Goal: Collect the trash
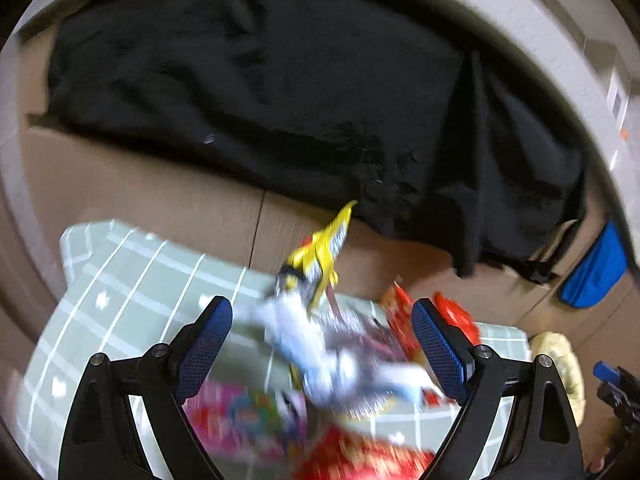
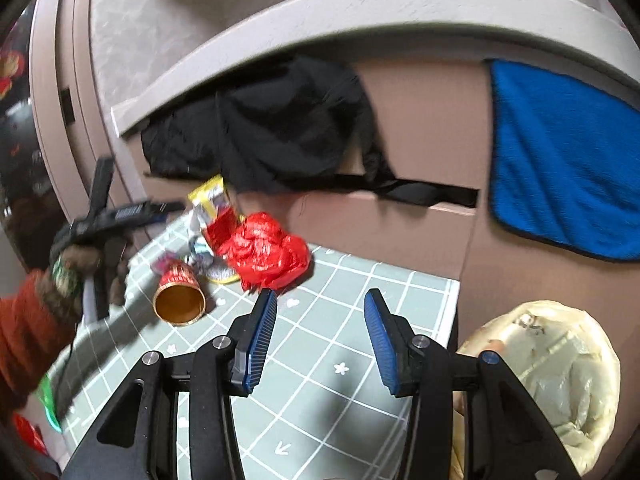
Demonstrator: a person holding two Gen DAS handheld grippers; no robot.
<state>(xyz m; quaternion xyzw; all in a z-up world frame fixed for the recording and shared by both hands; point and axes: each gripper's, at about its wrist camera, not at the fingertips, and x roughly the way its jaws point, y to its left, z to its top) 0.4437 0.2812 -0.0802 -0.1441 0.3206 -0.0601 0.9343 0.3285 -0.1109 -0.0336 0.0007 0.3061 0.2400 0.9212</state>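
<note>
Both grippers, left (image 1: pixel 322 344) and right (image 2: pixel 320 336), have fingers wide, holding nothing. Wrappers (image 1: pixel 316 344), cup (image 2: pixel 180 300) and red bag (image 2: pixel 266 256) lie uncollected on the counter (image 2: pixel 360 360); the bin bag (image 2: pixel 552 380) beside it looks barely filled, so most remains.

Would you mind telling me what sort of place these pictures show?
Probably a room in a home: a grid-patterned mat strewn with snack wrappers, a bin lined with a pale bag, and black clothing lying over cardboard boxes.
</note>
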